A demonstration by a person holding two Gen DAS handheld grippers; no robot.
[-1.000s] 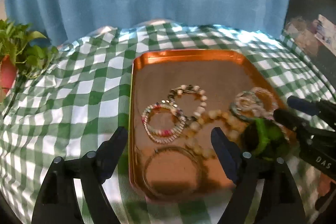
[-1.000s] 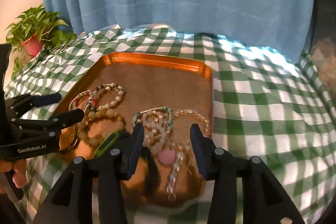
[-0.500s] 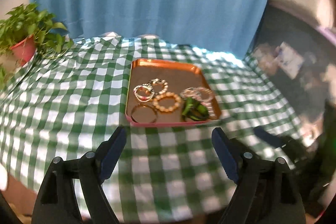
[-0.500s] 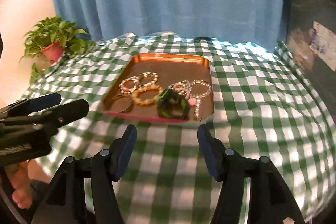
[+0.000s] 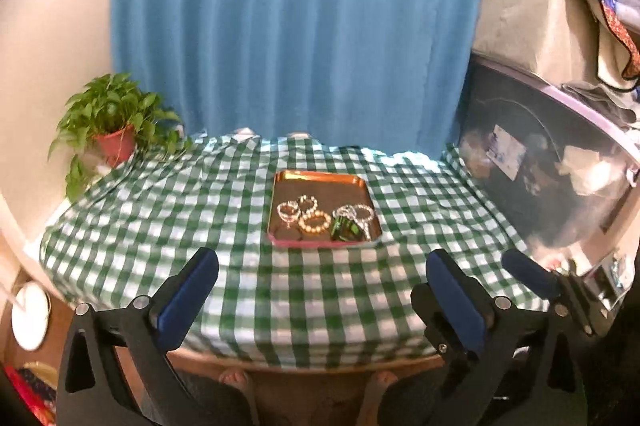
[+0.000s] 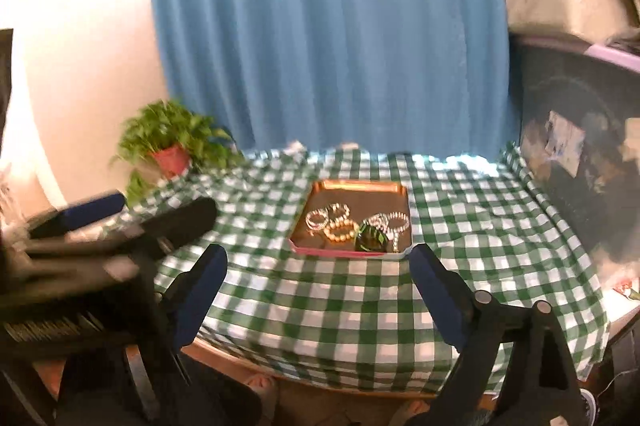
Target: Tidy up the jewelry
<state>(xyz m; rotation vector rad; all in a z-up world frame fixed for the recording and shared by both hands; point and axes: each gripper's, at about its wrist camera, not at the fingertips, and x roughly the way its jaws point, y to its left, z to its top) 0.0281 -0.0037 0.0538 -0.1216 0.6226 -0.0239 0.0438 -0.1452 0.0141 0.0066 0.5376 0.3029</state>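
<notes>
An orange tray (image 5: 316, 176) (image 6: 360, 184) sits in the middle of the checked table, far ahead of both grippers. In it lie a tan beaded bracelet (image 5: 315, 222) (image 6: 340, 230), a green bangle (image 5: 346, 230) (image 6: 370, 238) and silvery bead bracelets (image 5: 356, 214) (image 6: 390, 222). My left gripper (image 5: 322, 266) hangs high over the table's near edge, its jaws opening with nothing between them. Beside it, my right gripper (image 6: 319, 258) is likewise opening and empty. Each gripper shows blurred at the edge of the other's view.
A green-and-white checked cloth (image 5: 160, 226) covers the table. A potted plant (image 5: 116, 130) (image 6: 172, 146) stands at the back left, with a blue curtain (image 5: 288, 26) behind. A dark cabinet (image 5: 540, 178) crowds the right side. A person's toes (image 5: 234, 378) show below the near edge.
Both grippers have pulled back and up from the tray, which now looks small and distant. Both pairs of jaws have widened. The jewelry stays in the tray.
</notes>
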